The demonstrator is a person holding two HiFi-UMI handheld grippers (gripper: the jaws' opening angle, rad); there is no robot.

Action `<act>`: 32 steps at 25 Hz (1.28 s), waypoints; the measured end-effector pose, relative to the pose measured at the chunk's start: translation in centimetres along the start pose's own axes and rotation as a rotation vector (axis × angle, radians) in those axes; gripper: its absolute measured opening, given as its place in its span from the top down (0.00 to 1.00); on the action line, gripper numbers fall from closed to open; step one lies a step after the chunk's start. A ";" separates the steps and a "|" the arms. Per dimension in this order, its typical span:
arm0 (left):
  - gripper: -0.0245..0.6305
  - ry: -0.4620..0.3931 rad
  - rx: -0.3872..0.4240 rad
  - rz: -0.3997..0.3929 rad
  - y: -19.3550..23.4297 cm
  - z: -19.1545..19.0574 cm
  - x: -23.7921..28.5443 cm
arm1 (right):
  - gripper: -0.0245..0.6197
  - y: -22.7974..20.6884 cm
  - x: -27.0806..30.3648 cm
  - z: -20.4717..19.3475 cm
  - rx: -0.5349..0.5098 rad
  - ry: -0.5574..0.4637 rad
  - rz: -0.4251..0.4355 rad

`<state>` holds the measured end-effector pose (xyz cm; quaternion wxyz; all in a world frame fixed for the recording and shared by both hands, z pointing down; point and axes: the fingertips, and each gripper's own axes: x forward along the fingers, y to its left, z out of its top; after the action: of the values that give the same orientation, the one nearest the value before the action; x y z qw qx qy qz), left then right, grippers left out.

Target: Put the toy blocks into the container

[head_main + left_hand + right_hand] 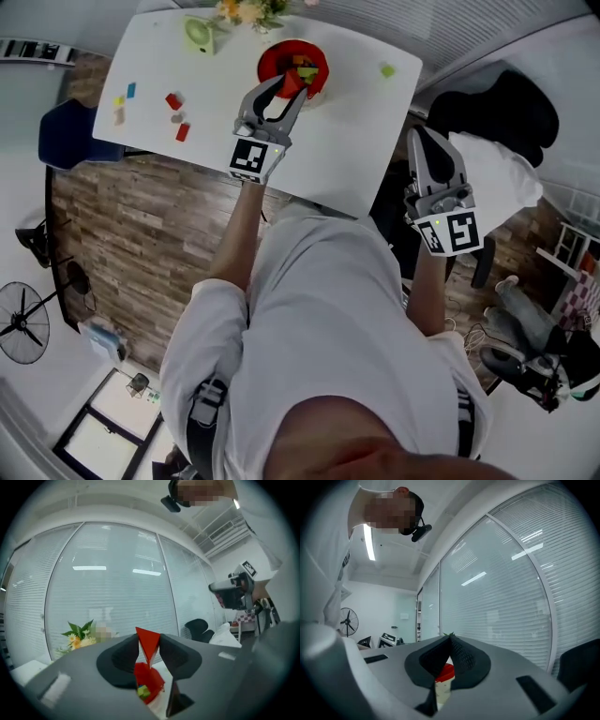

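Left gripper [292, 82] is clamped on a red wedge block [149, 642], right above the red container [267, 58]. It's probably light, hard, slick plastic, so pinch the flat faces. Right gripper [421, 133] is closed and empty, off right.

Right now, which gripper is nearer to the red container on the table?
Left. The left gripper, holding a red block, is right at the near rim of the red container; the right gripper, shut and empty, hangs off the table to the right, well away.
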<state>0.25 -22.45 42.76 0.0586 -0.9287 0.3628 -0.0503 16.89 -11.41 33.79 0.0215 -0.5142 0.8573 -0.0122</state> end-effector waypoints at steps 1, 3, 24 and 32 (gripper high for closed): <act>0.76 0.049 0.013 0.001 0.9 -1.6 0.4 | 0.96 0.3 0.2 0.1 -0.002 -0.005 0.006; 0.76 0.145 0.028 -0.007 2.2 -4.9 1.5 | 0.96 0.8 0.2 0.2 -0.004 -0.009 0.010; 0.75 0.006 0.032 -0.044 1.0 1.2 -1.3 | 0.96 -3.3 -0.8 -3.6 -0.021 0.076 -0.110; 0.97 -0.044 -0.018 0.019 0.7 3.8 -5.3 | 0.96 -6.1 2.6 -9.0 -0.166 0.210 -0.168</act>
<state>-3.57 -19.13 38.67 0.0587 -0.9265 0.3708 -0.0260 20.56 -16.59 42.99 -0.1117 -0.5799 0.8070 0.0032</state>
